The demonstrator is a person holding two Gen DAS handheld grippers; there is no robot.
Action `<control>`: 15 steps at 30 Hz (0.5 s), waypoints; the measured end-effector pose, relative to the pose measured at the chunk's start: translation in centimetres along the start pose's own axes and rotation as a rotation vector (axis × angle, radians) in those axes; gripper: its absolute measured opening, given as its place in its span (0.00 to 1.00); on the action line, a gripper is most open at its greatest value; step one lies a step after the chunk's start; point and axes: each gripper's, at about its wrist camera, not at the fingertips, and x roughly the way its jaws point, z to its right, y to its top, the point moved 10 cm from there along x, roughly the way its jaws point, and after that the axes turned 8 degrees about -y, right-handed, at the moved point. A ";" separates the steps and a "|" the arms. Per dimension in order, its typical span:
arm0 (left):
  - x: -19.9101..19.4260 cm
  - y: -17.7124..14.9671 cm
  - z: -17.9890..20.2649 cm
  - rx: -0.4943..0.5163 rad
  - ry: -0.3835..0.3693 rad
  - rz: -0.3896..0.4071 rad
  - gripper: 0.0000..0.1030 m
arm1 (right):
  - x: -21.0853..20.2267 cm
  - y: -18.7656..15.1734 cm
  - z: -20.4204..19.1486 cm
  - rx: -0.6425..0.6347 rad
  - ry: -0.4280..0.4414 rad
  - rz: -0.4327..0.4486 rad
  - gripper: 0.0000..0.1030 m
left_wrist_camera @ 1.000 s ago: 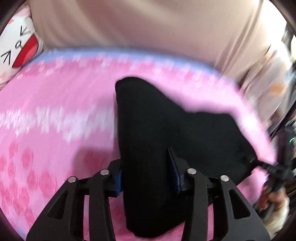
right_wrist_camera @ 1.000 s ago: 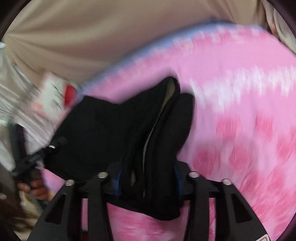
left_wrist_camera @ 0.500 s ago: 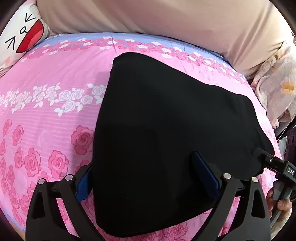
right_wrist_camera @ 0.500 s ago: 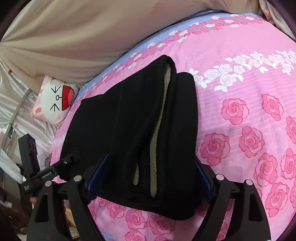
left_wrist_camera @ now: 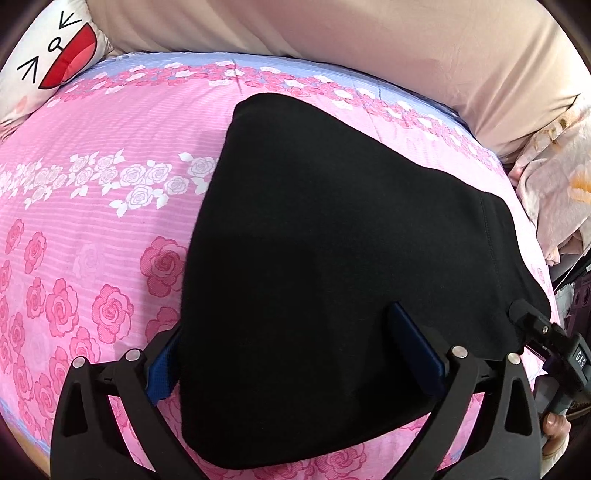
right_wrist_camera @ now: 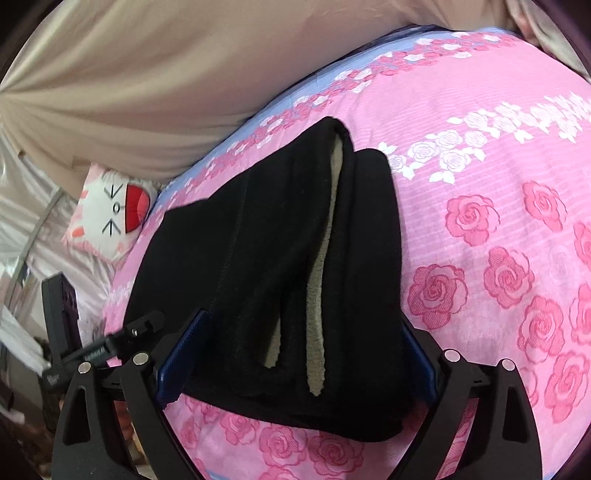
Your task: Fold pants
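Observation:
The black pants (left_wrist_camera: 332, 236) lie folded in a compact stack on the pink rose bedsheet (left_wrist_camera: 92, 206). In the right wrist view the pants (right_wrist_camera: 266, 258) show their layered edges with a pale fleece lining. My left gripper (left_wrist_camera: 295, 354) is open, its blue-padded jaws spread wide on either side of the near end of the stack. My right gripper (right_wrist_camera: 291, 358) is open too, jaws wide around the other end. Neither grips the cloth. The right gripper's tip shows at the right in the left wrist view (left_wrist_camera: 532, 325).
A white cartoon-face pillow (left_wrist_camera: 48, 62) lies at the bed's far left corner, also in the right wrist view (right_wrist_camera: 114, 210). A beige curtain (left_wrist_camera: 332, 33) hangs behind the bed. A floral blanket (left_wrist_camera: 554, 199) is bunched at the right edge. A phone on a stand (right_wrist_camera: 61, 314) stands beside the bed.
Both grippers opened and let go of the pants, which settled flat on the bed. Both have pulled back slightly from the stack.

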 end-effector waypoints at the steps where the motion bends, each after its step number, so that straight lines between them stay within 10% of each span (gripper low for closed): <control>1: 0.0 0.1 0.1 0.005 0.010 -0.001 0.95 | 0.0 0.0 0.0 0.006 -0.005 0.003 0.89; 9: 0.3 0.3 0.5 0.013 0.063 0.000 0.95 | 0.1 -0.3 -0.3 -0.039 -0.056 0.003 0.87; 15: 0.4 0.5 0.9 0.023 0.085 -0.002 0.94 | -0.1 -0.4 0.1 -0.043 -0.071 0.009 0.63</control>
